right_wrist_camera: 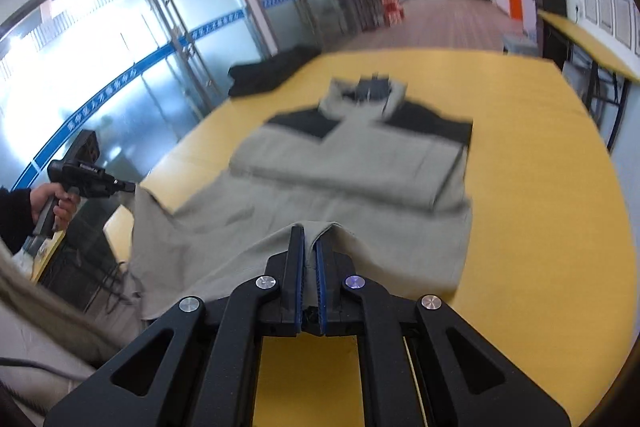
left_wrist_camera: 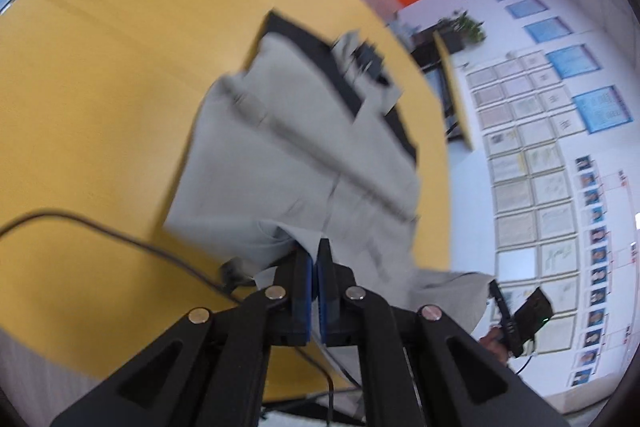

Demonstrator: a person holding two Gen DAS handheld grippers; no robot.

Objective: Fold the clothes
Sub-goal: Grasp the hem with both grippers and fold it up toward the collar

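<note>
A grey jacket (right_wrist_camera: 360,163) with black shoulder panels lies on the yellow table (right_wrist_camera: 540,187), collar at the far end, sleeves folded in. Its near hem is lifted off the table. My left gripper (left_wrist_camera: 315,247) is shut on the hem's one corner of the jacket (left_wrist_camera: 288,155). My right gripper (right_wrist_camera: 309,239) is shut on the other hem corner. The left gripper (right_wrist_camera: 130,185) also shows at the left of the right wrist view, pinching the cloth's edge, held by a hand (right_wrist_camera: 52,205). The right gripper (left_wrist_camera: 494,287) shows at the lower right of the left wrist view.
A black garment (right_wrist_camera: 268,75) lies bunched at the table's far left corner. A dark cable (left_wrist_camera: 120,239) runs over the table near me. Another yellow table (right_wrist_camera: 588,43) stands at the right by a wall of framed papers. Glass doors line the left.
</note>
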